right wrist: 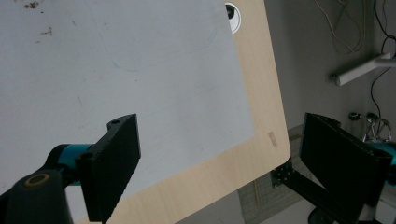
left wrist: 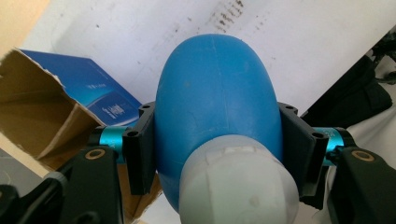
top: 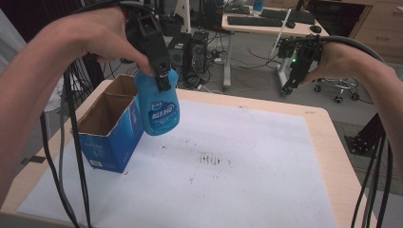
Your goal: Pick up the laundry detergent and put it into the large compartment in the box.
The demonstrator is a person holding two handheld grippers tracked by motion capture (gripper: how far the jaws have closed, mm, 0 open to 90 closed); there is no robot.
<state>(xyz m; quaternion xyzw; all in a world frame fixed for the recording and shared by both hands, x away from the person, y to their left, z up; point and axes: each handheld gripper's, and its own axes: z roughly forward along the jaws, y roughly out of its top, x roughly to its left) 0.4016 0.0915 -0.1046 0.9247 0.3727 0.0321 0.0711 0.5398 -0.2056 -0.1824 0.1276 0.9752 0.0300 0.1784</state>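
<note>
Bottle-wise, from the high view you've got your left gripper (top: pixel 163 76) clamped on the upper part of a blue bottle (top: pixel 158 107), which hangs label-out in the air just beside an open blue cardboard box (top: pixel 108 128) standing near the left edge of the table (top: pixel 328 156). The bottle sits clear of the white mat (top: pixel 237 161), right by the box's top rim. Your right gripper (top: pixel 291 84) is up over the far right corner, well apart from the bottle. Left gripper view: both black jaws press the bottle's (left wrist: pixel 217 107) blue sides just past its whitish cap (left wrist: pixel 238 186), with the box's (left wrist: pixel 56 112) brown inside off to the left. Right gripper view: your jaws stand wide apart with nothing between them, looking down on the mat (right wrist: pixel 116 60) and the table's wooden edge (right wrist: pixel 261 93).
</note>
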